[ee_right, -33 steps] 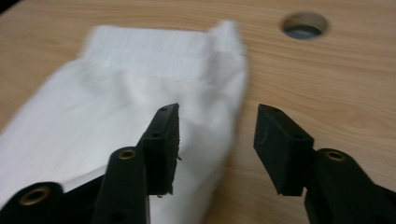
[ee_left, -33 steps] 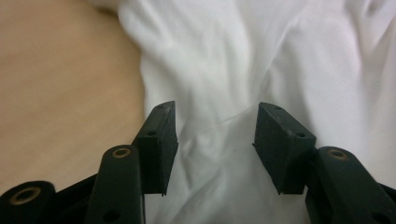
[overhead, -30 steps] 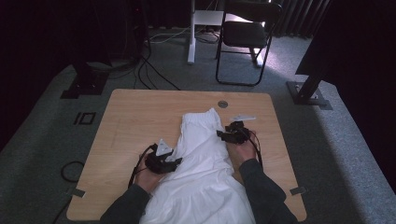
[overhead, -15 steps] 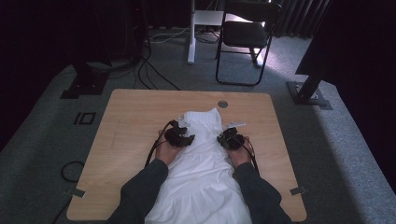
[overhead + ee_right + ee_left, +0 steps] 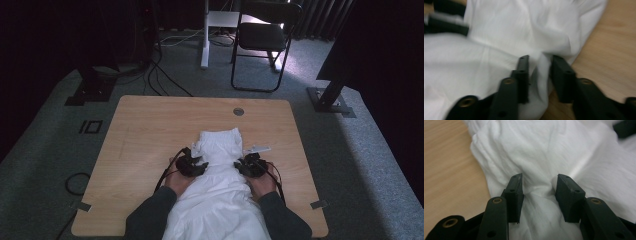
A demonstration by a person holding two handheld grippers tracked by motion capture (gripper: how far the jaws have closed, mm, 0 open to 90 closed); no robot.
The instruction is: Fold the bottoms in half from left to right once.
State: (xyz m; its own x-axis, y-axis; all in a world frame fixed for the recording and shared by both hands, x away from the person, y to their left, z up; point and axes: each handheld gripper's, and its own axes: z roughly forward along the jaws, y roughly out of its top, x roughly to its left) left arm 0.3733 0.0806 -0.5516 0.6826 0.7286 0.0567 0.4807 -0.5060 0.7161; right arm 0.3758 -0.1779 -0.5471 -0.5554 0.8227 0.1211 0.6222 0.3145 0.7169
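A white cloth [image 5: 220,200] lies down the middle of the wooden table [image 5: 150,130] and runs off its near edge between the person's forearms. My left gripper [image 5: 199,163] sits on the cloth's left side. Its jaws have just been closing, and its pads [image 5: 515,187] pinch a gathered ridge of fabric [image 5: 537,192]. My right gripper [image 5: 242,165] sits on the cloth's right edge. Its jaws have just been opening and stand apart around an upright fold [image 5: 541,67]. The left gripper [image 5: 446,25] shows blurred at the upper left of the right gripper view.
A small white strip [image 5: 256,149] sticks out beside the cloth's right edge. A round grommet [image 5: 238,111] sits near the table's far edge. On the floor beyond stand a black chair [image 5: 262,40], a white post [image 5: 205,35] and black stand bases [image 5: 95,90], with cables [image 5: 75,182] at the left.
The left hand went forward and right onto the cloth's upper part. Then both hands drew back toward the person, and the cloth's far end came nearer with them.
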